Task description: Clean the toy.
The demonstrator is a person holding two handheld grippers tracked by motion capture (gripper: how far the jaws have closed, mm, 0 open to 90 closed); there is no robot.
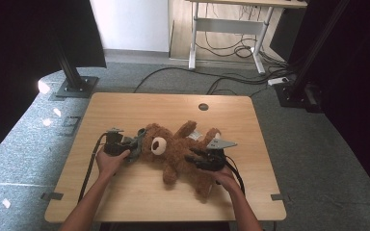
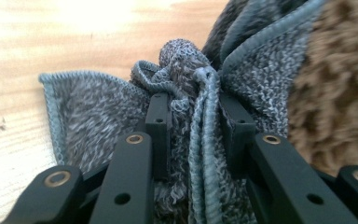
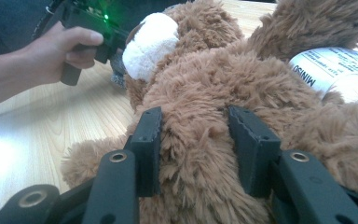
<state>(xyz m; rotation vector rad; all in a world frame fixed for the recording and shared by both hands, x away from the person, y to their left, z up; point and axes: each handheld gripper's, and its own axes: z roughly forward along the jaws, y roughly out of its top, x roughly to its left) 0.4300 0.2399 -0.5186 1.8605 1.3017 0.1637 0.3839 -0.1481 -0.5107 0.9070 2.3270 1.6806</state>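
teddy bear (image 1: pixel 176 150) supine, head toward left gripper (image 1: pixel 134 143)

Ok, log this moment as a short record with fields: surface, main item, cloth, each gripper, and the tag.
surface: wooden table
main item: brown teddy bear lying on its back, white muzzle up
cloth: grey knitted cloth at the bear's head, bunched between the jaws
left gripper: shut on the grey knitted cloth
right gripper: shut on the bear's furry body
tag: white printed label beside the bear's body, text too partial to read
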